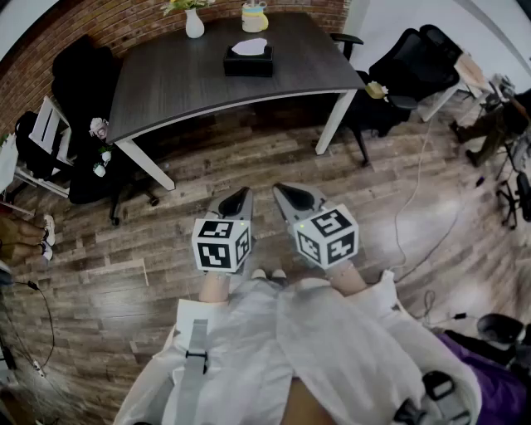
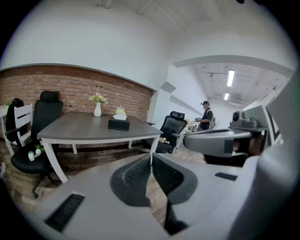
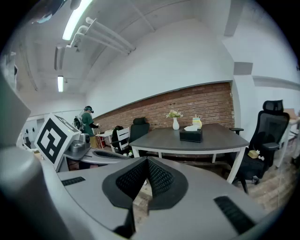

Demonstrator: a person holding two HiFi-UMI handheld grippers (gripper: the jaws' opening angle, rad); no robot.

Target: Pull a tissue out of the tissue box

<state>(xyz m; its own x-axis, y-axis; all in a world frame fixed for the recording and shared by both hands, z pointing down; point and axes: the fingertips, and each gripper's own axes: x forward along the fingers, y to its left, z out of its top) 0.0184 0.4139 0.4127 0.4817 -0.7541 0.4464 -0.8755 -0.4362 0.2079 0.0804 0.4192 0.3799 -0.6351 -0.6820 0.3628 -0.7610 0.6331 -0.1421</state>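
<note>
- The left gripper [image 1: 238,199] has its jaws pressed together on nothing.
- The right gripper [image 1: 289,197] is likewise closed and empty.
- The tissue box [image 1: 248,61] sits on the table [image 1: 174,83], well apart from both.

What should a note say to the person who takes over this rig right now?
Left gripper: shut, fingers together, empty.
Right gripper: shut, empty too.
Both hang over the wooden floor, well short of the table.
Tissue box: on the table, toward its far side near a white vase; a white tissue sticks up from its top.
Done: nothing yet, no tissue pulled.
Left: approach the table, open one gripper, pinch the tissue, pull it out.
</note>
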